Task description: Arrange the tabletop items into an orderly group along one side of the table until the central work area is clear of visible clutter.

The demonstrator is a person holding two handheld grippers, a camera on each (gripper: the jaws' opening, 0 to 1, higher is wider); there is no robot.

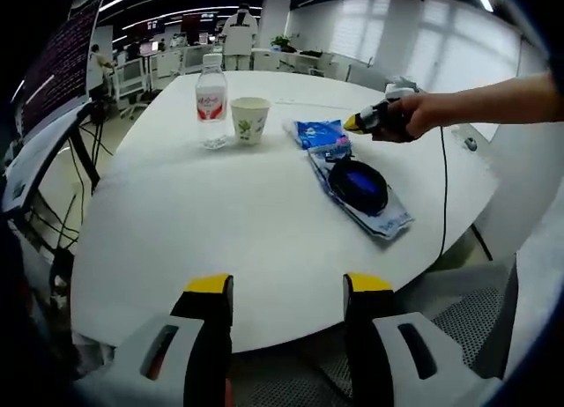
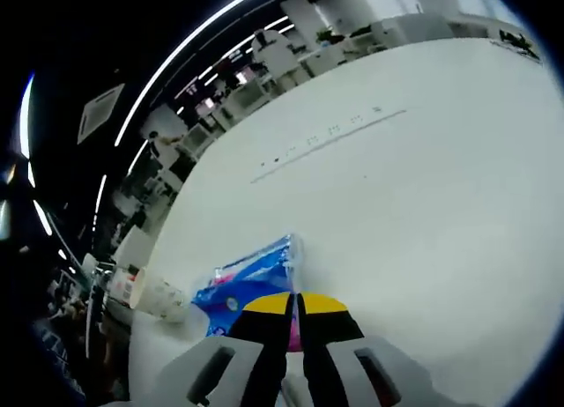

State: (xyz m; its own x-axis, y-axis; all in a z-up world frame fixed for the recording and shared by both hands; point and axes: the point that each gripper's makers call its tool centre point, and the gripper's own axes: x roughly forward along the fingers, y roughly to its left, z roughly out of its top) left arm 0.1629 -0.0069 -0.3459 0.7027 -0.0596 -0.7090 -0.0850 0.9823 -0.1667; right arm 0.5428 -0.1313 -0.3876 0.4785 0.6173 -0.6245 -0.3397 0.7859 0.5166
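The left gripper (image 1: 288, 292) hangs just off the near edge of the white round table (image 1: 229, 240), its yellow-tipped jaws spread wide with nothing between them.

In the left gripper view, a water bottle (image 1: 211, 100) with a red label stands upright toward the far side of the table, and a paper cup (image 1: 250, 119) with a green print stands just beside it. Near the cup, toward the table's right side, a blue plastic packet (image 1: 321, 135) lies flat. A dark blue round object (image 1: 359, 185) rests on a pale flat wrapper (image 1: 374, 215) that runs from the packet toward the table's right edge. The right gripper (image 1: 361, 121), held in a person's hand (image 1: 423, 114), reaches in from the right with its yellow tip at the far end of the packet.

In the right gripper view, the right gripper (image 2: 294, 308) has its jaws drawn together, the tips nearly touching, directly over the blue packet (image 2: 251, 279); whether they pinch its edge cannot be told. The paper cup (image 2: 159, 297) appears beside the packet. A black cable (image 1: 443, 187) hangs past the table's right edge.
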